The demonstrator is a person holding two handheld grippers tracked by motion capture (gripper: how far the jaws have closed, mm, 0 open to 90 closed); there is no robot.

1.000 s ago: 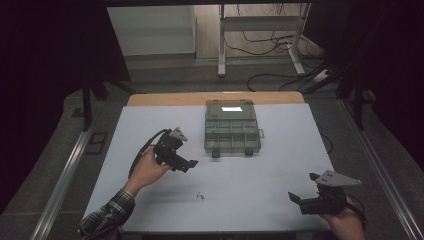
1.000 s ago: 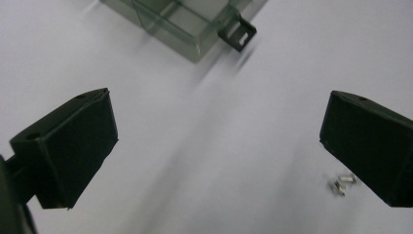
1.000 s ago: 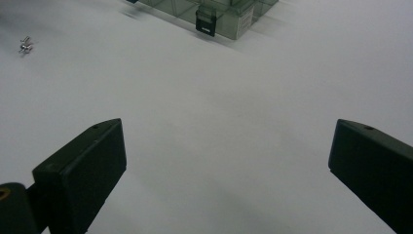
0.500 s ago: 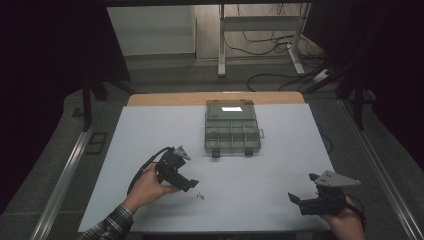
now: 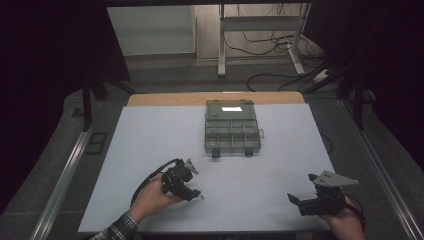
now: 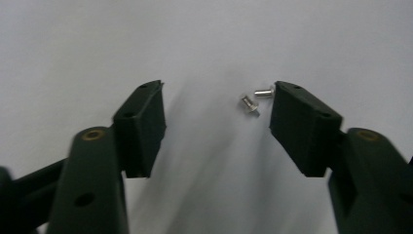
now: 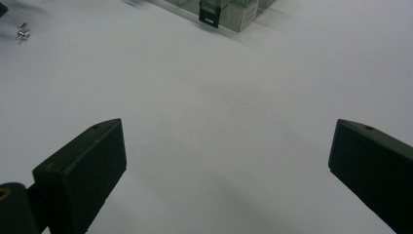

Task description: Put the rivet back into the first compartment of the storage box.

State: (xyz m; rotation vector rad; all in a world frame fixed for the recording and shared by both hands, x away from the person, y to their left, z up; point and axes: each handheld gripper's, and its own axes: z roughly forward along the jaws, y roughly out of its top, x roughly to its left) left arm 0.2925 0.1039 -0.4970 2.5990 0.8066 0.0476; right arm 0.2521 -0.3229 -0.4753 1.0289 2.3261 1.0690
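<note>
Two small screws (image 6: 253, 100) on the white table (image 5: 150, 145), btwn your L gripper (image 6: 216, 112) jaws.
Jaws have just been closing, pads not gripping yet; one screw touches a pad. R gripper (image 7: 226, 161) wide open, nr edge; parts box (image 5: 231, 127) farther back.

floor (image 5: 165, 75): grey | metal stand (image 5: 260, 30) | cables (image 5: 270, 47) | surroundings dark

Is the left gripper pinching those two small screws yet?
Apart. The left gripper view shows left gripper closing, screws lying loose beside one pad, neither pinched.
</note>
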